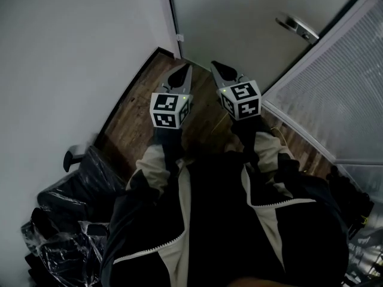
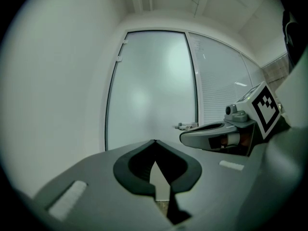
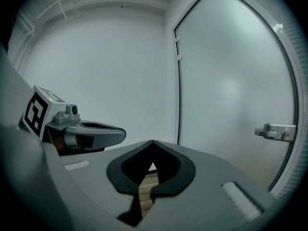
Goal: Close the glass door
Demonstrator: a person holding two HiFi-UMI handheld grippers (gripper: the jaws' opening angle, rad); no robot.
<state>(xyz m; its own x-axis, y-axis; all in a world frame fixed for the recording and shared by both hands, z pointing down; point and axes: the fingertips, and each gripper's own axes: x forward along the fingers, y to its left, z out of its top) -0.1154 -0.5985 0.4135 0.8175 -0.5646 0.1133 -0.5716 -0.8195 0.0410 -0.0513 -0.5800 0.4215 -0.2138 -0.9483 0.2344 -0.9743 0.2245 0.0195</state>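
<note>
Head view shows black plastic bags (image 1: 66,220) at the lower left, beside the wooden floor (image 1: 134,115). The left gripper (image 1: 182,72) has its jaws pressed together, holding nothing. Just beside it, the right gripper (image 1: 218,69) is the same. The frosted glass door (image 1: 239,23) stands ahead of both, with its handle (image 1: 297,27) further right.

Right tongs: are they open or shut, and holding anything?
Shut, empty. In the right gripper view the right tongs meet at their tips; only wooden floor shows through the notch.
</note>
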